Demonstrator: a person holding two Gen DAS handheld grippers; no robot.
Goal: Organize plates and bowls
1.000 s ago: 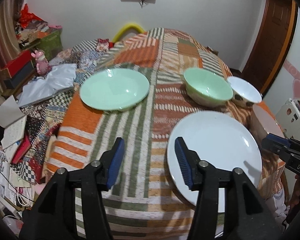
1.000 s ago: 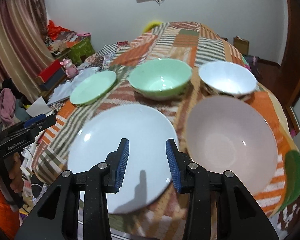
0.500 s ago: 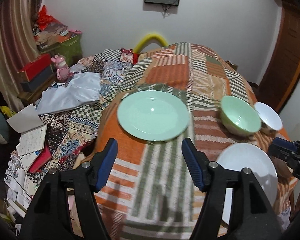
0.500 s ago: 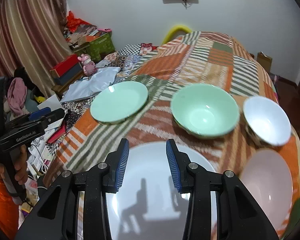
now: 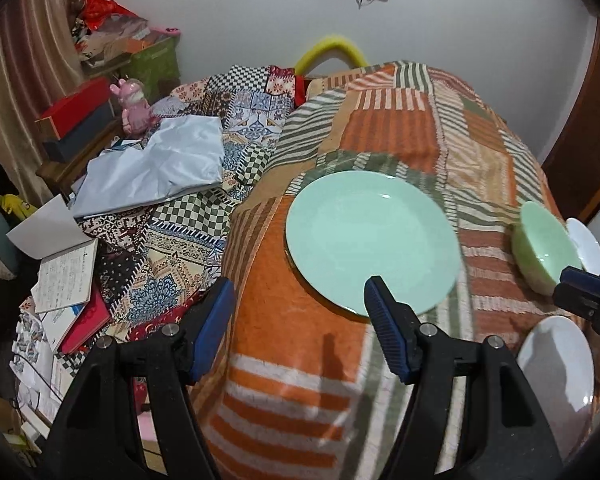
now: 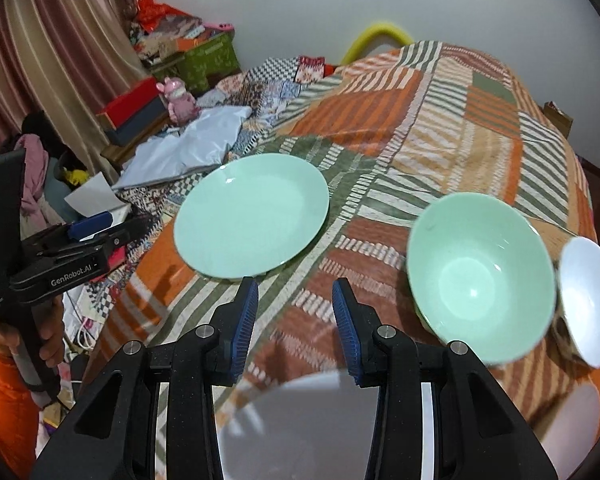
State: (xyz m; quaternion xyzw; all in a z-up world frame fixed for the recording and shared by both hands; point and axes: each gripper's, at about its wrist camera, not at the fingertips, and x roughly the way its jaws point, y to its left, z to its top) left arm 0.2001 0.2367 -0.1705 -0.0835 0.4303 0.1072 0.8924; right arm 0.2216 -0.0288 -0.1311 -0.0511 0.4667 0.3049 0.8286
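Both grippers have swung away from the white plate toward the green one, which suggests the green plate is the piece being lined up first. The left gripper (image 5: 298,320) hangs with its jaws spread wide and nothing between them; a second ago the white plate sat right under its right finger, and half a second ago the green plate (image 5: 370,242) was well ahead of it, whereas now the plate's near rim lies just beyond the tip of the right finger and the gripper faces the cloth's left edge. To its right the green bowl (image 5: 544,258) and the white bowl (image 5: 588,246) sit near the frame's edge, and the white plate (image 5: 556,360) has slipped down to the lower right, beside the other gripper's tips. The right gripper (image 6: 294,322) is partly open, its gap narrower than the left one's, and empty; a second ago it hovered over the white plate with the pink bowl beside it, and now the white plate (image 6: 300,428) shows only as a blurred rim under its body. The green plate (image 6: 252,216) lies ahead and left of its fingers, the green bowl (image 6: 478,274) to the right, the white bowl (image 6: 590,300) beyond that. Nothing is stacked yet, so the sorting is barely begun.
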